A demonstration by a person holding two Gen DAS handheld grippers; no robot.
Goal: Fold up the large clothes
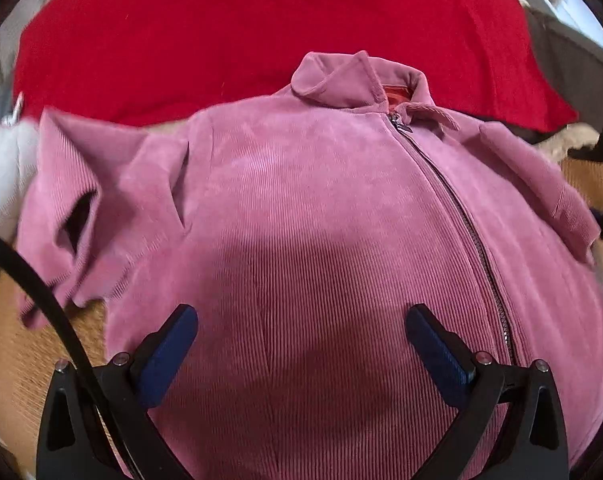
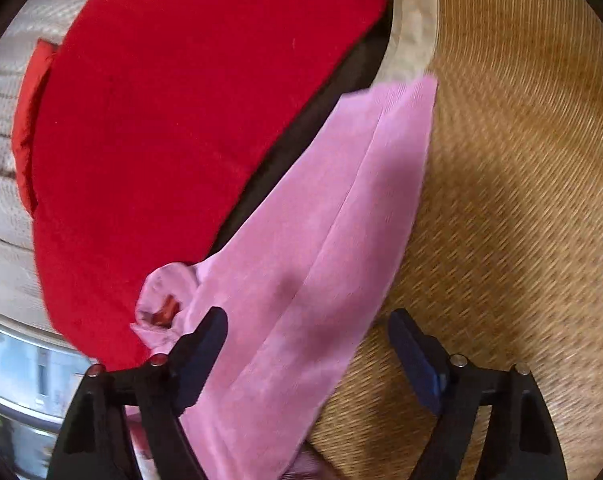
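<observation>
Pink corduroy jacket point(image 1: 301, 208) lies front up and zipped on the woven mat point(image 2: 521, 200), collar point(image 1: 357, 80) at 12 o'clock in my left view, zipper point(image 1: 453, 208) running down toward 5. One sleeve point(image 1: 85, 216) is bunched at 9, the other point(image 1: 541, 184) lies toward 3. In my right view a sleeve or side panel point(image 2: 321, 240) runs from 1 down to 6, its cuff point(image 2: 161, 304) at 8. My left gripper point(image 1: 301, 344) hovers over the chest with jaws wide apart, holding nothing. My right gripper point(image 2: 307, 344) is also spread and empty, straddling the pink edge. Fabric looks soft, thickish, floppy; ribbed pile should grip well, not slippery. Best holds, I'd guess: shoulder seam and hem corner, pinching both layers. Red cloth point(image 1: 261, 28) lies beyond the collar, white fabric point(image 1: 1, 168) at 9.
</observation>
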